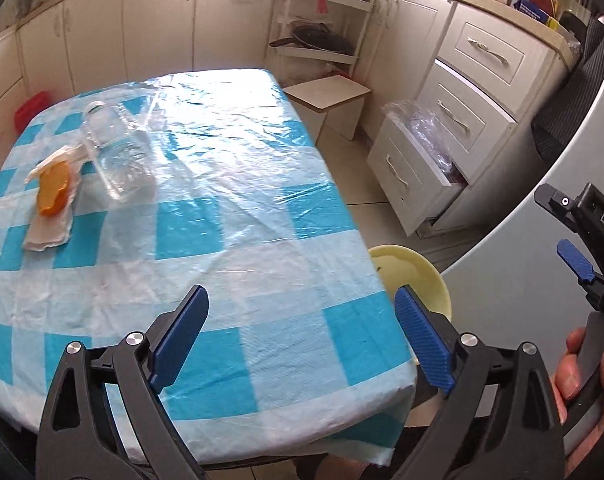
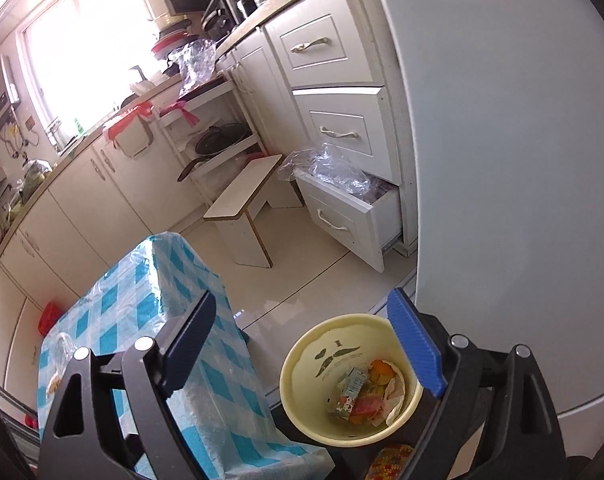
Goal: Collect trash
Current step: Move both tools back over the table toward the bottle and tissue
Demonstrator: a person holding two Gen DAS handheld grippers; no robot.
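On the blue-and-white checked table (image 1: 230,240) lie an orange peel (image 1: 54,188) on a crumpled white napkin (image 1: 50,228) and, just right of them, a clear plastic bottle (image 1: 116,152) on its side, all at the far left. My left gripper (image 1: 302,324) hangs open over the table's near right corner, nothing between its fingers. A pale yellow bin (image 2: 349,384) stands on the floor beside the table and holds a small carton (image 2: 351,394), peel and paper. My right gripper (image 2: 305,336) is open above the bin, empty. It also shows in the left wrist view (image 1: 569,236).
A white stool (image 2: 246,196) stands on the tiled floor past the table. White drawers (image 2: 341,132) line the right side, the lowest one (image 2: 349,216) pulled out with crumpled clear plastic in it. A large white appliance (image 2: 521,160) rises right of the bin. A hand (image 1: 573,372) holds the right gripper's handle.
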